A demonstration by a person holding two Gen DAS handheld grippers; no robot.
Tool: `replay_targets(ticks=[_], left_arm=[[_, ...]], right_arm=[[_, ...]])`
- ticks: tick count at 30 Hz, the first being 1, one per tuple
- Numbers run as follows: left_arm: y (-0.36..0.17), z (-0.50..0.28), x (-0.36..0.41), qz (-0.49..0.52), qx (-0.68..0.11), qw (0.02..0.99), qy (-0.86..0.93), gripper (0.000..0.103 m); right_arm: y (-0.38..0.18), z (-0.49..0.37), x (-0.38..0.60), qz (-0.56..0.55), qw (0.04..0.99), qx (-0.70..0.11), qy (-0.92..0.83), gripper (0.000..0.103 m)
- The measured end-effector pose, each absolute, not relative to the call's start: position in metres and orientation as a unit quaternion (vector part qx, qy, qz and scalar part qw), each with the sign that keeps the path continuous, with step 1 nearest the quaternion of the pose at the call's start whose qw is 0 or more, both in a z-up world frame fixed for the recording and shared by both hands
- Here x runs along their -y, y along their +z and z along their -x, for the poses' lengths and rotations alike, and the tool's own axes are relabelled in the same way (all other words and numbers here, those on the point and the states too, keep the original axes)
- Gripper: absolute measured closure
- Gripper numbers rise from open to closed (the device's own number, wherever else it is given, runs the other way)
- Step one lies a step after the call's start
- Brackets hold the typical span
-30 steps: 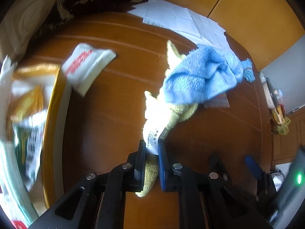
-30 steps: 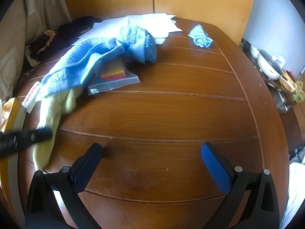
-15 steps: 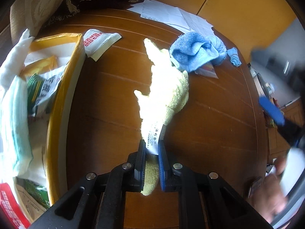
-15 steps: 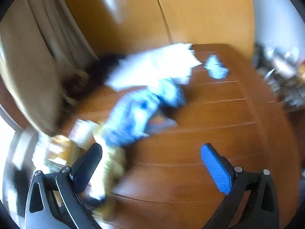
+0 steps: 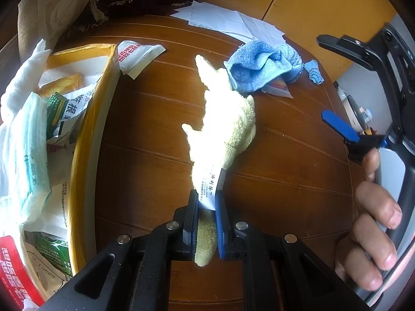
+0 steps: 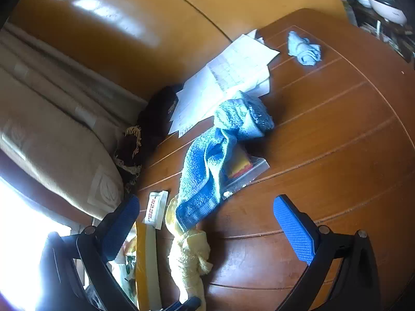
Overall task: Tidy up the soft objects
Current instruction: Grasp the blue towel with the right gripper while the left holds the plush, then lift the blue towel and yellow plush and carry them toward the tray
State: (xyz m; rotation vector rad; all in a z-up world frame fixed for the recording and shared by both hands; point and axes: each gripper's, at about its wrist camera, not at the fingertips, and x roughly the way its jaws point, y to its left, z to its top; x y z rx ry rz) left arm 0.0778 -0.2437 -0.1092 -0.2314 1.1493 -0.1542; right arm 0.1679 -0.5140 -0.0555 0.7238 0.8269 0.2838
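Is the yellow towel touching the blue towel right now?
Touching. In the right wrist view the lower end of the blue towel lies draped over the far end of the yellow towel; the left wrist view shows the same overlap.

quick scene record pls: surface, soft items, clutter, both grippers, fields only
surface: brown wooden table
left gripper: jaws shut on yellow towel, pinching it at its white care label
right gripper: jaws open, nothing between them
blue towel: crumpled, far end of the yellow towel tucked under its edge, partly covering a clear plastic bag
small blue cloth: alone, near the table's far edge
papers: spread at the far side
yellow box: on the left, full of packets
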Motion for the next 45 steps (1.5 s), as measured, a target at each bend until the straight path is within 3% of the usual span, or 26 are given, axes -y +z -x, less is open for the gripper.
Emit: replay_targets(ticks=[9, 13, 17, 20, 22, 26, 27, 30, 36, 40, 42, 45], left_arm=[[-0.11, -0.075, 0.245, 0.101, -0.539, 0.832, -0.078, 0.093], [-0.11, -0.075, 0.242, 0.103, -0.539, 0.832, -0.082, 0.093], [-0.11, -0.073, 0.242, 0.098, -0.537, 0.833, -0.086, 0.093], [-0.11, -0.071, 0.242, 0.093, -0.535, 0.835, -0.09, 0.093], [-0.11, -0.071, 0.242, 0.095, -0.535, 0.834, -0.091, 0.093], [-0.109, -0.07, 0.241, 0.095, -0.534, 0.835, -0.092, 0.093], [-0.109, -0.069, 0.241, 0.096, -0.533, 0.836, -0.091, 0.093], [-0.11, -0.066, 0.241, 0.101, -0.531, 0.837, -0.086, 0.093], [-0.109, -0.056, 0.244, 0.086, -0.531, 0.838, -0.085, 0.09], [-0.109, -0.049, 0.249, 0.076, -0.528, 0.842, -0.079, 0.087], [-0.108, -0.048, 0.251, 0.074, -0.532, 0.84, -0.079, 0.085], [-0.106, -0.045, 0.25, 0.079, -0.541, 0.834, -0.079, 0.069]], right_arm=[[-0.047, -0.187, 0.505, -0.28, 0.866, -0.394, 0.131, 0.001], [-0.051, -0.205, 0.505, -0.262, 0.87, -0.404, 0.107, 0.01], [-0.06, -0.23, 0.505, -0.259, 0.866, -0.42, 0.079, 0.027], [-0.069, -0.249, 0.51, -0.285, 0.856, -0.424, 0.077, 0.029], [-0.076, -0.258, 0.51, -0.294, 0.849, -0.433, 0.075, 0.04], [-0.088, -0.262, 0.505, -0.302, 0.834, -0.454, 0.082, 0.087], [-0.088, -0.26, 0.505, -0.305, 0.833, -0.454, 0.084, 0.092], [-0.072, -0.247, 0.503, -0.298, 0.843, -0.437, 0.094, 0.097], [-0.024, -0.188, 0.507, -0.291, 0.868, -0.374, 0.145, 0.098], [-0.024, -0.15, 0.51, -0.279, 0.872, -0.368, 0.162, 0.098], [-0.038, -0.143, 0.515, -0.29, 0.858, -0.39, 0.165, 0.098], [-0.054, -0.132, 0.519, -0.304, 0.843, -0.408, 0.174, 0.098]])
